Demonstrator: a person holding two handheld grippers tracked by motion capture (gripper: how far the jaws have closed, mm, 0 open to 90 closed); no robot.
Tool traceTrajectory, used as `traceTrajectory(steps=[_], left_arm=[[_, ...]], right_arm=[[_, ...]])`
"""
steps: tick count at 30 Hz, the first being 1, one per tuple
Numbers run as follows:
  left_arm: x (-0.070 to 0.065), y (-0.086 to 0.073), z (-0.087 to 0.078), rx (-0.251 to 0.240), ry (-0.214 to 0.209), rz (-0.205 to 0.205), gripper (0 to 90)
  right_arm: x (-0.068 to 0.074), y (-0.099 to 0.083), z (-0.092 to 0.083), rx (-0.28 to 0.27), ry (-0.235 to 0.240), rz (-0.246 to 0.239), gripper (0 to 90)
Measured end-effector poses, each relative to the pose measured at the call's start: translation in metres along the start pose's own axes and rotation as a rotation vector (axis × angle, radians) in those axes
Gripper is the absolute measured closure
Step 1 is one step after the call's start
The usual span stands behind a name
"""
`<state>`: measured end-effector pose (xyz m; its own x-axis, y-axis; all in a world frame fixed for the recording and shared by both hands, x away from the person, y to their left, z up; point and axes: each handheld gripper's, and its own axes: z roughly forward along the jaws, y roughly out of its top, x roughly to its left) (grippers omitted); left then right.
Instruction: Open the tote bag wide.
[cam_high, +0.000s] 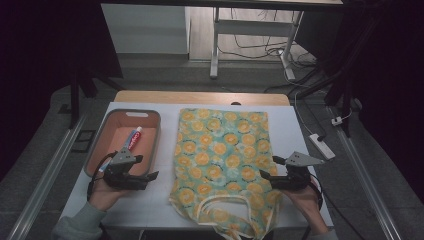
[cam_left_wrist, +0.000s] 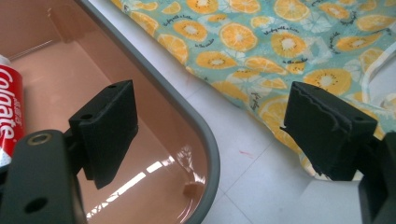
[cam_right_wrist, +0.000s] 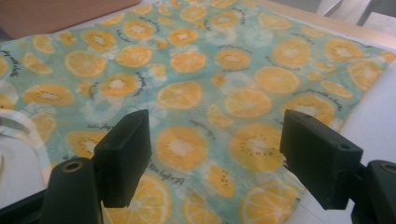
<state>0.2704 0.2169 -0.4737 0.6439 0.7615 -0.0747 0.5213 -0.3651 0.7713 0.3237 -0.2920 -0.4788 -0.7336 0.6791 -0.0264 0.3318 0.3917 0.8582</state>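
The bag's pale handles (cam_high: 227, 212) lie nearest, curling off its near edge at the front of the desk (cam_high: 295, 135). The bag (cam_high: 220, 160) itself, teal cloth printed with orange slices, lies flat with its mouth toward the person, and everything else is placed around it.

Left of the bag sits a pink bin (cam_high: 152, 145) with a grey rim, and inside it, toward its far end, lies a tube of toothpaste (cam_high: 134, 139), red and white. It is well apart from the bag.

The left claw (cam_high: 147, 170) hovers at the bin's near corner, between bin and bag; its jaws stand wide apart with nothing between them. The right claw (cam_high: 270, 167) hangs over the bag's right edge, jaws likewise spread and empty, not pressing on the cloth as far as the right gripper view lets me tell.

Judging from this, the work looks to be putting the toothpaste into the bag, and it is at the very start: the tube is untouched in the bin, the bag is unopened and ungripped. Left to do: open the mouth, lift the tube, slide it in
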Motion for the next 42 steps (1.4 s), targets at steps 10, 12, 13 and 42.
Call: traceTrajectory(steps=[10,12,13,42], left_arm=[[-0.002,0.001,-0.006,-0.020,0.011,0.013,18.0],[-0.003,0.000,-0.010,-0.031,0.013,0.010,18.2],[-0.003,0.000,-0.011,-0.034,0.013,0.009,18.2],[-0.073,0.048,0.038,0.063,-0.175,0.250,19.3]], right_arm=[[-0.004,-0.001,-0.001,0.012,-0.005,0.002,25.5],[-0.003,0.000,0.000,0.018,-0.009,-0.001,25.6],[-0.001,0.003,0.000,0.016,-0.008,-0.001,25.7],[0.016,0.007,0.004,0.043,0.033,-0.035,26.1]])
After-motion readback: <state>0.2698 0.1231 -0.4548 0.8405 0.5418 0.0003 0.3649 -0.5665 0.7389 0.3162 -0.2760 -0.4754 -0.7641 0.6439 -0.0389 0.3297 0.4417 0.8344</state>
